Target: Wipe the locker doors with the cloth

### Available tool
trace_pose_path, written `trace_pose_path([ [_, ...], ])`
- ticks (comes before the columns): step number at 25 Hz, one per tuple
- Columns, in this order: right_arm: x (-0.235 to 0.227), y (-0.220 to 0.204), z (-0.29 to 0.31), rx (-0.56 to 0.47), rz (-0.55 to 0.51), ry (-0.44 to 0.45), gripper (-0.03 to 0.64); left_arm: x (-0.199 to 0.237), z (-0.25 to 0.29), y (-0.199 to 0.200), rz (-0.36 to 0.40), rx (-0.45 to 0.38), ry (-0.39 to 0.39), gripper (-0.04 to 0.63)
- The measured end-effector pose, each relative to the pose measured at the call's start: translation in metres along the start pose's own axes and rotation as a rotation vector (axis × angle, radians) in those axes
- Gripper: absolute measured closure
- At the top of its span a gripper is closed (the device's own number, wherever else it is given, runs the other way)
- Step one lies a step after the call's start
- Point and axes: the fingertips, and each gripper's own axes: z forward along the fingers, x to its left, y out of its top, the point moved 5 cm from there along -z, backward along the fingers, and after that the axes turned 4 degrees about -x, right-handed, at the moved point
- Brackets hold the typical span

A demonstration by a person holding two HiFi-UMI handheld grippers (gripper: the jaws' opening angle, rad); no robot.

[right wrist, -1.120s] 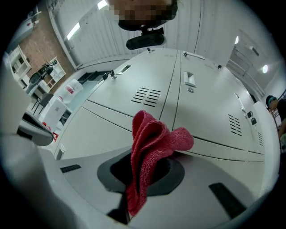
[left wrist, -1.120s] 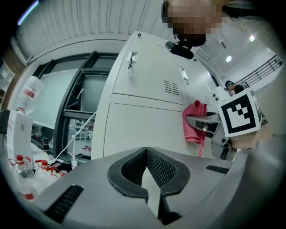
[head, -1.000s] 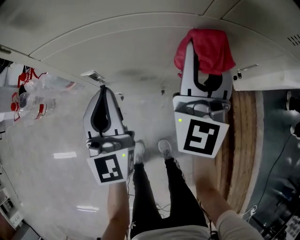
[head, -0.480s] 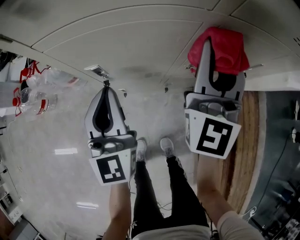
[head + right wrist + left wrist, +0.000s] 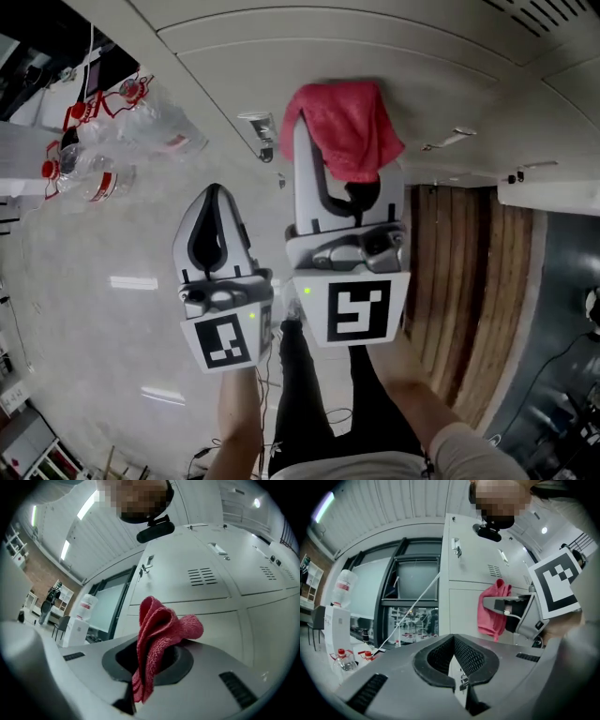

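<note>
Right gripper view: right gripper [image 5: 157,651] fingers clamped on red cloth [image 5: 157,634], held up close to grey locker doors [image 5: 211,602]. Left gripper [image 5: 213,190] fingers closed w/ nothing between, further back from the doors.

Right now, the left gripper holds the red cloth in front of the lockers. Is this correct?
Not quite. The red cloth is held by the right gripper, not the left. The right gripper view shows it pinched between that gripper's jaws, in front of the lockers. The left gripper is shut with nothing in it.
</note>
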Motion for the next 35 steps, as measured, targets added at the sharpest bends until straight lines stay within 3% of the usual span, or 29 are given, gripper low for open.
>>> trace_pose_path([
  [3, 0.034, -0.012, 0.019, -0.016, 0.006, 0.019, 0.586, 0.019, -0.007, 0.002, 0.009, -0.028, 0.012, 0.580],
  [7, 0.064, -0.029, 0.038, 0.017, -0.033, 0.069, 0.586, 0.041, -0.019, -0.008, 0.015, 0.023, 0.072, 0.580],
  [17, 0.076, -0.040, 0.046, 0.050, -0.113, 0.105, 0.586, 0.054, -0.021, -0.012, -0.012, -0.016, 0.092, 0.580],
  [22, 0.060, -0.041, 0.040, 0.061, -0.113, 0.104, 0.586, 0.042, -0.013, -0.013, -0.017, -0.011, 0.079, 0.580],
  [27, 0.028, -0.041, 0.025, 0.073, -0.121, 0.053, 0.586, 0.018, -0.007, -0.020, 0.004, 0.023, 0.050, 0.579],
  [35, -0.031, -0.040, -0.002, 0.088, -0.179, -0.029, 0.586, -0.022, 0.010, -0.021, -0.012, -0.002, 0.000, 0.580],
])
